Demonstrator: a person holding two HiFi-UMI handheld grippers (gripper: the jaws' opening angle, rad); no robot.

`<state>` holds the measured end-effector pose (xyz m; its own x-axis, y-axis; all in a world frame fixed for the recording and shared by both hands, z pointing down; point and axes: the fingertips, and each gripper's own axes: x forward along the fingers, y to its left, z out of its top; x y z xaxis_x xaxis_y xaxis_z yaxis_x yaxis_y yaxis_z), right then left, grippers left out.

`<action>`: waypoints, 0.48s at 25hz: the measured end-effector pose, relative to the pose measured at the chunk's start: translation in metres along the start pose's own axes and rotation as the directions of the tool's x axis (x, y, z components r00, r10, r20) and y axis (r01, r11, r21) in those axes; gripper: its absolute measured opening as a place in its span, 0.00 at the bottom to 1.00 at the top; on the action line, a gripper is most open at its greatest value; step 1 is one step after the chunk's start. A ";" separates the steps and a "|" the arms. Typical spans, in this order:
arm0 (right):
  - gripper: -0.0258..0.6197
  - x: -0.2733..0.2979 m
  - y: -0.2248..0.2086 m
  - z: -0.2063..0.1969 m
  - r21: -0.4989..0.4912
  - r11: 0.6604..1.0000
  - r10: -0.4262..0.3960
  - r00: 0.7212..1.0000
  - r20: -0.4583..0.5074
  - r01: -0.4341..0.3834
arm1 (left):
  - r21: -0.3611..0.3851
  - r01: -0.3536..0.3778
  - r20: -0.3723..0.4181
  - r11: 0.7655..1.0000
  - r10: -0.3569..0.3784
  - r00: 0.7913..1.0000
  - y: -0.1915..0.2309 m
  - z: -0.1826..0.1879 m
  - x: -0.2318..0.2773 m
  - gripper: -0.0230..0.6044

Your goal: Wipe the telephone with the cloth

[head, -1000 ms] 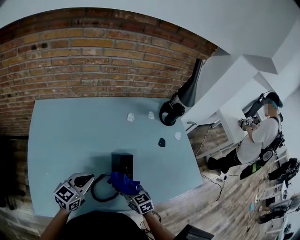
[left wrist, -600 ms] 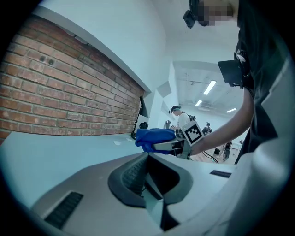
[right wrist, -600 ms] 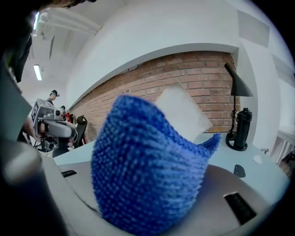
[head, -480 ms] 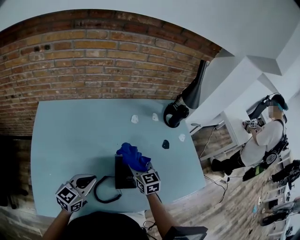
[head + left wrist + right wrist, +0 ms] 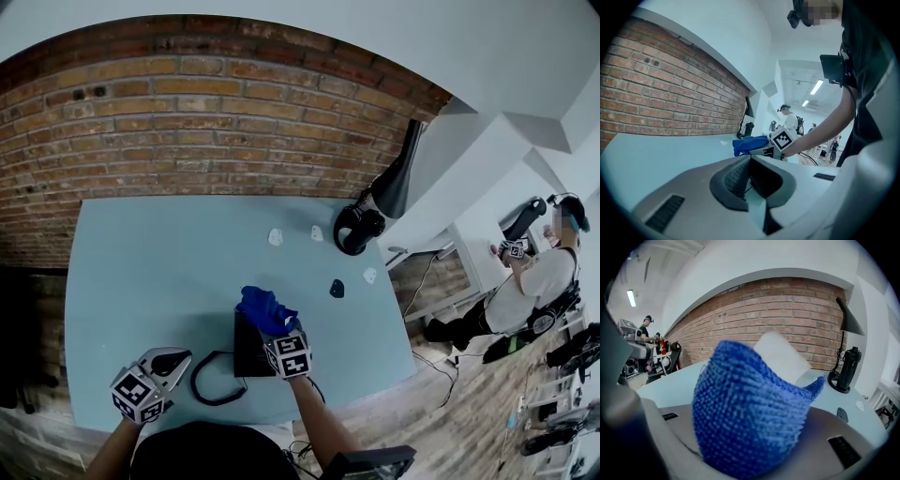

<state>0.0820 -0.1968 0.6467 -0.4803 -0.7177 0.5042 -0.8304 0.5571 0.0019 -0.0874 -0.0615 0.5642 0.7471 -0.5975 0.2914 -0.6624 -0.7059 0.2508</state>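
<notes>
A black telephone (image 5: 246,349) lies on the pale blue table (image 5: 141,272) near its front edge, with its coiled cord (image 5: 212,382) curling off to the left. My right gripper (image 5: 273,325) is shut on a blue cloth (image 5: 265,308), which rests over the telephone's far end. In the right gripper view the cloth (image 5: 750,423) fills the space between the jaws. My left gripper (image 5: 176,360) is shut and holds nothing, hanging left of the cord. In the left gripper view (image 5: 748,174) the cloth (image 5: 749,143) shows ahead, beyond its own jaws.
A black desk lamp (image 5: 364,225) stands at the table's far right, in front of the brick wall (image 5: 216,122). Small white bits (image 5: 276,237) and a dark one (image 5: 337,288) lie on the table past the telephone. Another person (image 5: 534,281) stands off to the right.
My right gripper carried the cloth from the telephone's near end to its far end, then almost stopped. The left gripper stayed where it was.
</notes>
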 end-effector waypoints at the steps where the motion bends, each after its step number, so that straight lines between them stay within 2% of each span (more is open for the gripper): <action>1: 0.33 -0.001 0.001 0.000 -0.006 1.000 0.003 1.000 0.009 -0.003 | -0.002 -0.001 -0.001 1.000 0.001 1.000 0.000 -0.001 0.000 0.07; 6: 0.33 -0.008 0.007 -0.012 -0.060 0.998 0.002 1.000 0.028 0.000 | -0.004 0.004 0.001 1.000 -0.004 1.000 -0.002 -0.004 0.004 0.07; 12: 0.33 -0.018 0.017 -0.031 -0.041 0.999 0.013 1.000 0.020 -0.012 | -0.005 0.008 0.004 1.000 -0.008 1.000 -0.004 -0.006 0.004 0.07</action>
<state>0.0858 -0.1612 0.6644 -0.4966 -0.7186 0.4869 -0.8123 0.5825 0.0312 -0.0819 -0.0588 0.5695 0.7523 -0.5936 0.2858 -0.6569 -0.7087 0.2574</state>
